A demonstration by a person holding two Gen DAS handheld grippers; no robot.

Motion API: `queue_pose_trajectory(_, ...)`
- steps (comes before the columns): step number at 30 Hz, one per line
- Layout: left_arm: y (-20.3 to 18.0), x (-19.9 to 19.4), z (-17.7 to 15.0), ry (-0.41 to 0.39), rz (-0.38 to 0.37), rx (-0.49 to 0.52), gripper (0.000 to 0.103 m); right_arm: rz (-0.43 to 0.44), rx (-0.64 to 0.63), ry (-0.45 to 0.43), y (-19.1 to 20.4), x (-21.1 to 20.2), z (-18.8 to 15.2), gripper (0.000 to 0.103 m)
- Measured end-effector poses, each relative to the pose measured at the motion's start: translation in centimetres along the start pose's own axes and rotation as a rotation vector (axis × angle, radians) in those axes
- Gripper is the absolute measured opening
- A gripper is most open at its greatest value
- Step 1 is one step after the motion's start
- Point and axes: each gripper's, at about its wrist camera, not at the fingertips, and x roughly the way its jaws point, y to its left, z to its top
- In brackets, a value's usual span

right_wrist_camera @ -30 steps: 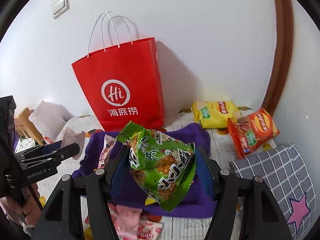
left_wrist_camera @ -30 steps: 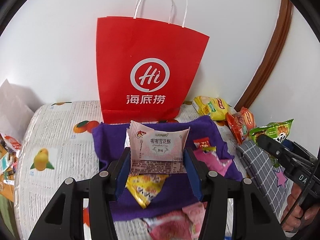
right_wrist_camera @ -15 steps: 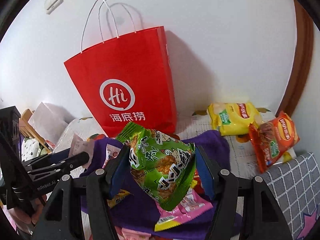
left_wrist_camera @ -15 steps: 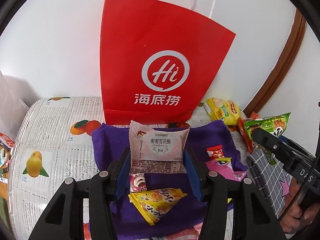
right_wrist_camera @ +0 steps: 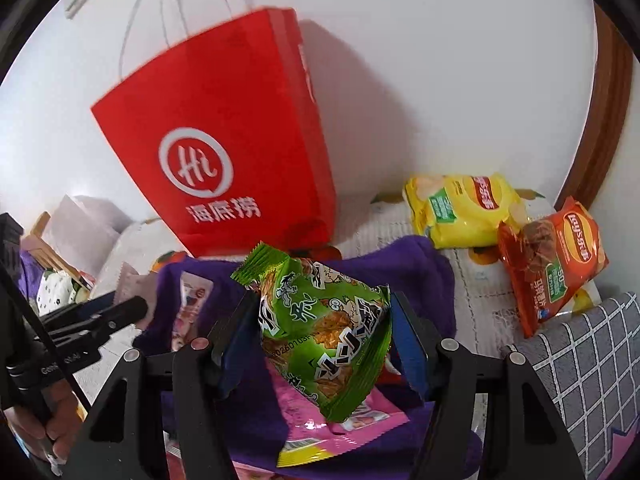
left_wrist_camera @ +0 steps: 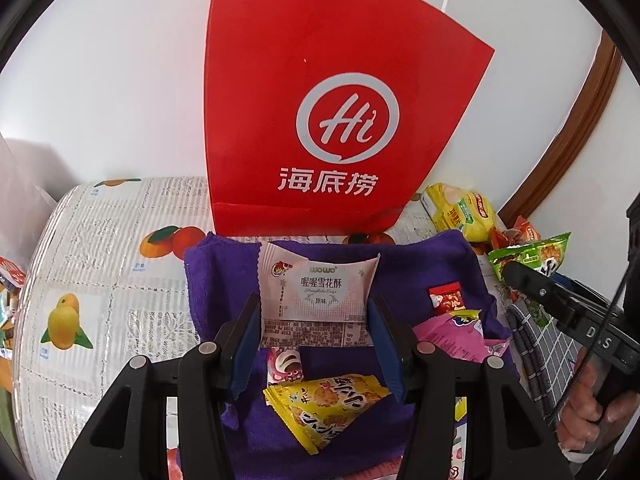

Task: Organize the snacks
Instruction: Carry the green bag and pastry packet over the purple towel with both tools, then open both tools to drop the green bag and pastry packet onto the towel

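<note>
My left gripper is shut on a pale pink snack packet and holds it above the purple cloth, just in front of the red paper bag. My right gripper is shut on a green snack packet and holds it above the purple cloth, right of the red paper bag. The green packet also shows in the left wrist view at the right. On the cloth lie a yellow packet, a pink packet and small red sweets.
A yellow crisp bag and an orange crisp bag lie at the back right by a brown door frame. A grey checked cushion is at the right. The table has a fruit-print cover. Clutter sits at the far left.
Both grippers have moved forward and closer to the red bag, which looms larger. Each still holds its packet. The cloth and its loose snacks have slid lower in both views.
</note>
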Motion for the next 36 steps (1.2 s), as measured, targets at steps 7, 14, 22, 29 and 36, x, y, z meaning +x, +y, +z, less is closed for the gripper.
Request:
queue_pose_trajectory(7, -0.6, 1.5, -0.4, 0.036, 0.004, 0.009, 0.05, 0.037, 0.07, 0.104, -1.9, 3.0, -0.5, 0.064)
queue_pose_trajectory(14, -0.8, 2.0, -0.7, 0.054, 0.014, 0.009, 0.05, -0.033, 0.061, 0.11, -2.5, 4.1, -0.9, 0.064)
queue_pose_trajectory(22, -0.3, 3.0, -0.9, 0.086, 0.033, -0.008, 0.05, -0.089, 0.025, 0.145, -2.4, 6.2, -1.5, 0.064)
queue_pose_trajectory(29, 0.2, 3.4, -0.9, 0.106, 0.021, -0.028, 0.05, -0.091, 0.003, 0.184, -2.1, 7.0, -1.8, 0.066)
queue_pose_trajectory(36, 0.1, 4.1, -1.2, 0.133, 0.013, -0.025, 0.051, -0.046, 0.018, 0.179, -2.0, 6.4, -1.6, 0.071)
